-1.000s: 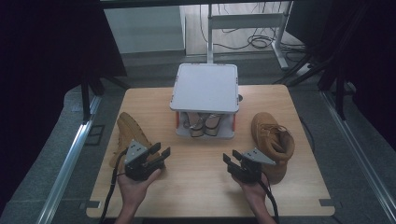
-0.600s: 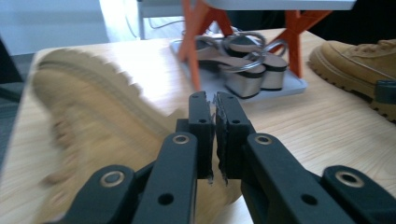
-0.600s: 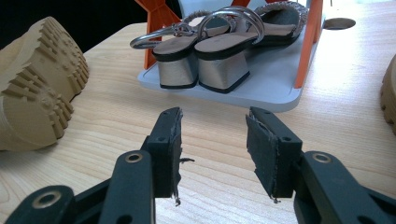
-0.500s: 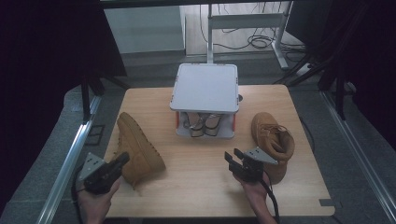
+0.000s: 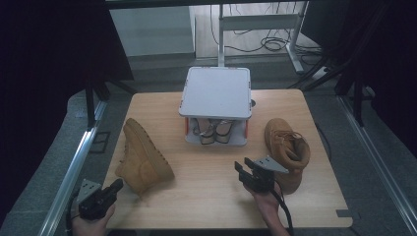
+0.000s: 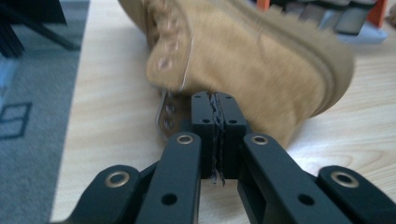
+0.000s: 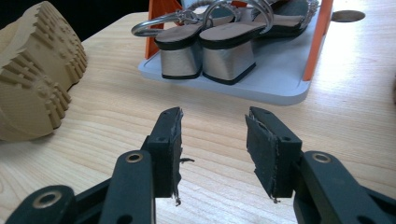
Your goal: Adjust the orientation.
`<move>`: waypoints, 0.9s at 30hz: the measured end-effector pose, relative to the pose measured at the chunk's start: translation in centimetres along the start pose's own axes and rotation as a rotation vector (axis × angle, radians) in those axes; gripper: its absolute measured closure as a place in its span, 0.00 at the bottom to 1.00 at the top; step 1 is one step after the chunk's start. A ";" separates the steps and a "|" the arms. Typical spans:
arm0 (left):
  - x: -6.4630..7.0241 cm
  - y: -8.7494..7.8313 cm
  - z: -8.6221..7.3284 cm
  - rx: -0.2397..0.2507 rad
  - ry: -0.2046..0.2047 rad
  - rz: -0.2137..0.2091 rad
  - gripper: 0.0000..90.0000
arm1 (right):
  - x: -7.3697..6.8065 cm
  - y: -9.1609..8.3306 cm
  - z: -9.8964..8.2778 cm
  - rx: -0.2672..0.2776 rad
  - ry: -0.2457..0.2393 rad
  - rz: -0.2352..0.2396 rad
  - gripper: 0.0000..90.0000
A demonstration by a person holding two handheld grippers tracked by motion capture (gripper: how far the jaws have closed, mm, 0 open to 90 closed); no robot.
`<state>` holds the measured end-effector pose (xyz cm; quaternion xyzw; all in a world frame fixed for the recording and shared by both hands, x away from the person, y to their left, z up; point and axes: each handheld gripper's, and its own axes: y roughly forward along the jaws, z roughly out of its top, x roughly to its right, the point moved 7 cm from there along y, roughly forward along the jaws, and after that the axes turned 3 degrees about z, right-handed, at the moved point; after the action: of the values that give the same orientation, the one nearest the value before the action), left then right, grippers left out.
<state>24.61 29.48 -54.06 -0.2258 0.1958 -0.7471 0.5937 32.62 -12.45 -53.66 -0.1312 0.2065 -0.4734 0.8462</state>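
1. The left gripper [image 5: 112, 189] has swung away from the middle of the table [image 5: 206, 196] to its near left corner, and its jaws, spread a second ago, are now pressed together with nothing visibly between them.
2. The left boot [image 5: 142, 157], lying on its side near the left edge, has stayed where it was; from the left gripper view, the shut jaw tips sit right at its collar [image 6: 173, 70], close to touching.
3. I judge this as a fresh approach to the lying boot from its open end, perhaps to stand it up or drag it; no grip is made yet.
4. The right gripper [image 5: 246, 172] hovers with its jaws spread and empty, just beside the upright right boot [image 5: 287, 147], much as before.
5. Hard to make out: the left gripper view is blurred, so whether the tips touch the leather or catch a lace is unclear.
6. The sandals [image 7: 219, 42] sit under the grey rack [image 5: 216, 93]; its top hides most of them from above.
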 end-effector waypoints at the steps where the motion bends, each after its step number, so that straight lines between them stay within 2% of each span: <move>1: 0.0 0.4 -0.3 -0.010 -0.001 -0.003 0.97 | 0.1 0.0 0.0 0.000 0.003 -0.001 0.61; 9: 0.2 2.4 -0.7 -0.055 0.003 -0.027 0.99 | 0.3 -0.1 -0.1 0.000 0.002 -0.006 0.61; 13: 0.0 2.4 -0.9 -0.055 -0.015 -0.040 0.99 | 0.4 -0.1 -0.1 0.001 0.005 -0.011 0.61; 18: 0.4 2.7 -1.2 -0.071 0.001 -0.052 0.99 | 0.3 0.0 -0.3 -0.006 0.000 -0.008 0.61; 27: 0.7 2.7 -0.8 -0.062 0.001 -0.059 0.99 | 0.6 0.0 -0.2 -0.005 0.003 -0.016 0.61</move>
<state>26.15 28.28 -56.16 -0.2493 0.2123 -0.7579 0.5643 32.74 -12.94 -53.99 -0.1340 0.2079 -0.4799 0.8418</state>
